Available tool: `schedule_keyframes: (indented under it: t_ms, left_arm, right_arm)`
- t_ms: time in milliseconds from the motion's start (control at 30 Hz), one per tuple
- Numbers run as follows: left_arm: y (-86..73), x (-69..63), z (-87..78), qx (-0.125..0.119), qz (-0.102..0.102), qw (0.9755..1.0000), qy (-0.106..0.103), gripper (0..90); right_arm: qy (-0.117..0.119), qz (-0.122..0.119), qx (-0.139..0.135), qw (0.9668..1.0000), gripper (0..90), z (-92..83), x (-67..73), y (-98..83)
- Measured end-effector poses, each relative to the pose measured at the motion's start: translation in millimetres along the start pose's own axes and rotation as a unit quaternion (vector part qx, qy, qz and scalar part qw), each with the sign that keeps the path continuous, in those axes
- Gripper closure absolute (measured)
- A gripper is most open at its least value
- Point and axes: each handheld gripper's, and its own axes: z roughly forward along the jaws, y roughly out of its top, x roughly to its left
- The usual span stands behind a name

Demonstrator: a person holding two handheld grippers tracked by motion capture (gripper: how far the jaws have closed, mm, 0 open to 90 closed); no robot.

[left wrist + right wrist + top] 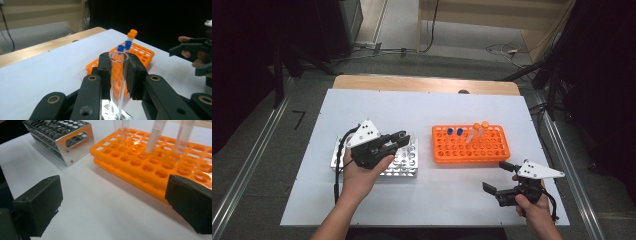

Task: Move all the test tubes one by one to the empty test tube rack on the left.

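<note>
My left gripper hangs over the metal rack at the left of the table. It is shut on a clear open glass tube, which stands upright between the pads above the rack. An orange rack in the middle holds two blue-capped tubes and two orange-capped tubes. Near the front right edge, my right gripper is open with nothing between its fingers; it points toward the orange rack.
The white table top carries both racks. A wooden strip runs along the far edge. Dark equipment and cables lie on the floor beyond the table. The metal rack has several empty holes.
</note>
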Motion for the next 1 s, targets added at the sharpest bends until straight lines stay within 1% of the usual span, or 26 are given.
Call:
schedule_keyframes:
  t_ms: [33,133,200,267,367,467,600,800,900,1000]
  left_arm:
    - [0.7,2.3,0.2,0.000,-0.001,1.0000,0.003,76.2]
    - [2.0,9.1,2.0,-0.001,-0.003,0.9999,0.013,76.2]
    - [3.0,13.0,3.9,-0.001,-0.005,0.9998,0.019,76.2]
    - [3.9,17.2,6.0,-0.001,-0.006,0.9997,0.025,76.2]
    - [5.1,23.1,11.0,0.001,-0.004,0.9994,0.036,76.2]
    - [4.9,28.5,17.2,-0.002,-0.011,0.9990,0.042,76.2]
    - [2.5,35.0,26.2,-0.001,-0.026,0.9984,0.050,76.2]
    - [-0.6,37.2,38.6,-0.003,-0.031,0.9980,0.054,76.2]
    - [-2.3,37.4,42.9,-0.003,-0.030,0.9977,0.061,76.2]
    - [-5.4,37.8,45.8,-0.002,-0.032,0.9975,0.062,76.2]
  right_arm:
    - [0.000,0.003,-0.001,1.0000,0.2,-1.2,-2.9,-1.7]
    - [-0.014,0.014,-0.003,0.9998,0.2,-1.8,-10.5,-5.2]
    - [-0.019,0.019,-0.001,0.9996,0.2,-1.9,-13.1,-6.9]
    - [-0.023,0.019,0.000,0.9996,0.2,-2.0,-14.8,-8.4]
    - [-0.026,0.024,0.002,0.9994,0.2,-2.2,-16.8,-9.1]
    - [-0.025,0.023,0.001,0.9994,0.2,-2.3,-17.4,-9.6]
    - [-0.026,0.024,0.002,0.9994,0.2,-1.6,-17.3,-10.2]
    - [-0.024,0.022,-0.001,0.9995,0.2,-1.7,-17.9,-10.6]
    - [-0.023,0.023,0.000,0.9995,0.2,-2.2,-17.9,-10.6]
    - [-0.023,0.022,-0.001,0.9995,0.2,-2.3,-17.8,-10.6]
